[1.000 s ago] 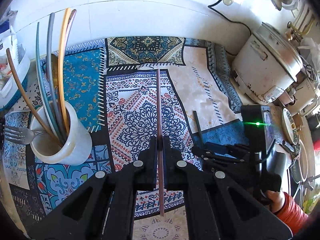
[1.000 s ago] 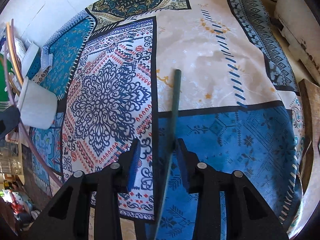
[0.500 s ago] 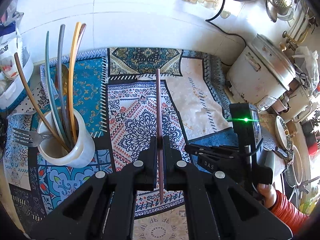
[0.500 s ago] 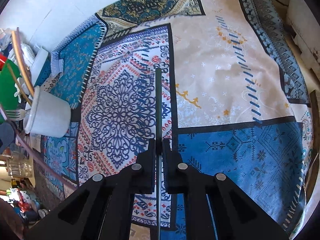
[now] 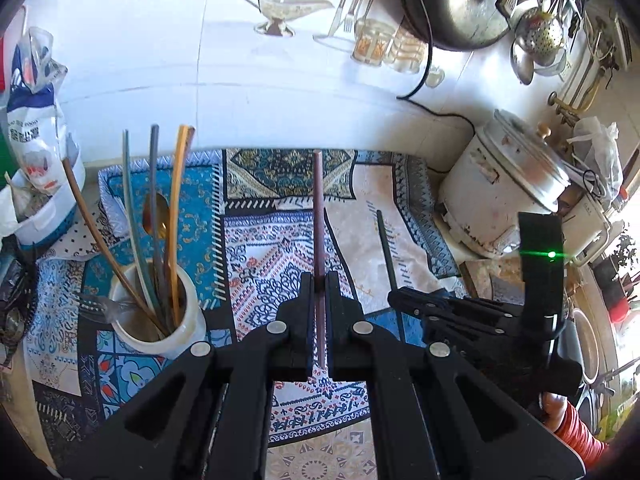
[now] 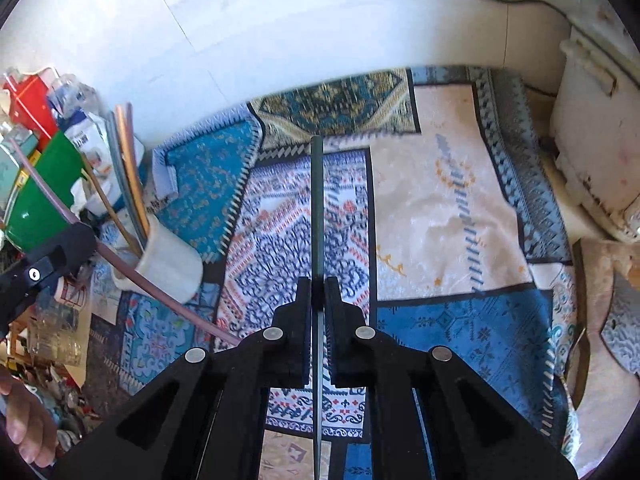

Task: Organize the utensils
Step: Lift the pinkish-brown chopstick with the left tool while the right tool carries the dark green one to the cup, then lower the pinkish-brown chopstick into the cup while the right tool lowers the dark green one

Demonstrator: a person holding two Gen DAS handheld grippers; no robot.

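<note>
Each hand-held gripper [image 5: 319,280] [image 6: 317,284] pinches one chopstick: brown chopstick [image 5: 318,208], dark chopstick [image 6: 317,200].

Brown stick [image 5: 318,216], green stick [image 6: 317,208], blue-patterned cloth [image 6: 460,200].

The patterned mat [image 5: 276,240] looks like woven cloth, matt and faintly ridged. The white utensil cup [image 5: 160,320] seems glazed ceramic, smooth and glossy. Both grippers, left [image 5: 318,280] and right [image 6: 317,284], are matt black plastic with bright metal rivets. The rice cooker [image 5: 500,196] is scuffed, possibly painted metal.
</note>
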